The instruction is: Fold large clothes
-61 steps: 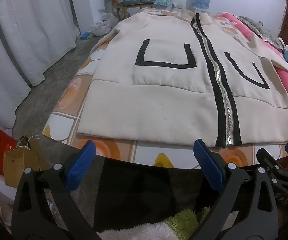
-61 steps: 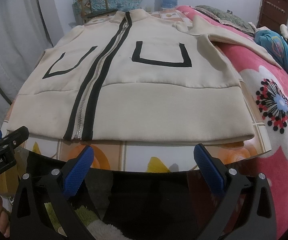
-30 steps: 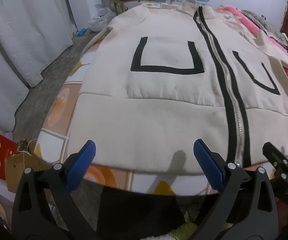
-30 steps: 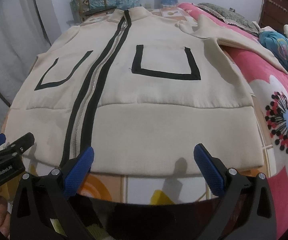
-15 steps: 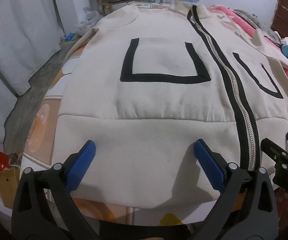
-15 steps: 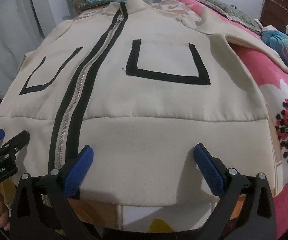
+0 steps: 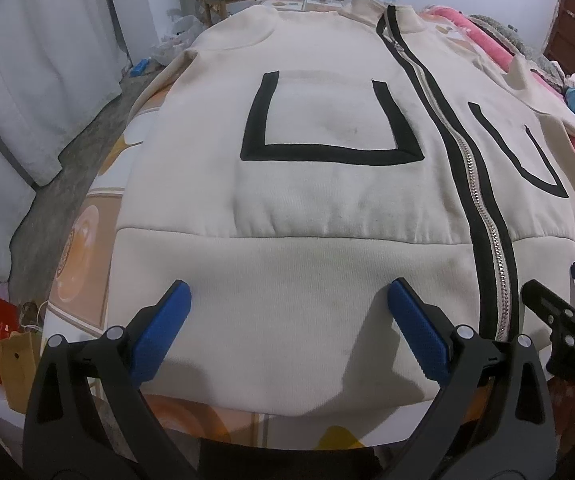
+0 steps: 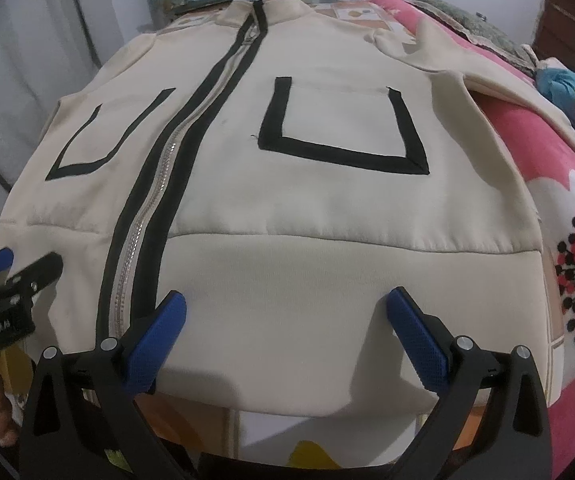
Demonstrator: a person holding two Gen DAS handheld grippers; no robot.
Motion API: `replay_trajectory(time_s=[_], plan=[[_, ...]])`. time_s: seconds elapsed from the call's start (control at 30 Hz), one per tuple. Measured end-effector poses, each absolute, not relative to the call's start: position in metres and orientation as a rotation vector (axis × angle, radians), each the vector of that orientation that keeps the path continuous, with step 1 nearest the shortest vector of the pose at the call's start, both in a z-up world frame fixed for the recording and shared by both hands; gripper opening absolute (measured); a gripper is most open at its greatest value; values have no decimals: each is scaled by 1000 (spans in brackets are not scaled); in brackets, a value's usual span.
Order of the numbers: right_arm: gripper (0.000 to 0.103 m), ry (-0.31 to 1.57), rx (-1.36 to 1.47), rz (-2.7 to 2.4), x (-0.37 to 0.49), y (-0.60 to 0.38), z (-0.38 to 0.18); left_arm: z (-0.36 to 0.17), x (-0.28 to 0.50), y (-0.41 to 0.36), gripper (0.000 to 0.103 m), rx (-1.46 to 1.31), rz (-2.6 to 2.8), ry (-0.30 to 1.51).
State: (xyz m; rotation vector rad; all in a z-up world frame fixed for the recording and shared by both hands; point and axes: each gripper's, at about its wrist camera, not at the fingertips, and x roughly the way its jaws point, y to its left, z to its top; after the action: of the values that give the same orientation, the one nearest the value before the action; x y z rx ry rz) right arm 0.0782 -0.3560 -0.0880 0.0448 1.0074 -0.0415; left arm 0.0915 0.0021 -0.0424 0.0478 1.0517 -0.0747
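Both my grippers have advanced over the near hem of the cream zip-front jacket with black trim lying flat on the patterned bed; left gripper and right gripper gape empty, so I should pinch both layers evenly.

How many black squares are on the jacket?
2. One pocket outline lies left of the zipper, the other right of it. Each is open on top.
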Motion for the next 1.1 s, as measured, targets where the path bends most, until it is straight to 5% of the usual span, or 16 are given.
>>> replay_trajectory(time_s=[0.53,1.1], plan=[[94,979,226,-219,58,-486,-56,-44,93,3,96,36,-70,1065],[50,1051,209,-202,62,-482,-70,-44,93,3,96,38,-75,1068]])
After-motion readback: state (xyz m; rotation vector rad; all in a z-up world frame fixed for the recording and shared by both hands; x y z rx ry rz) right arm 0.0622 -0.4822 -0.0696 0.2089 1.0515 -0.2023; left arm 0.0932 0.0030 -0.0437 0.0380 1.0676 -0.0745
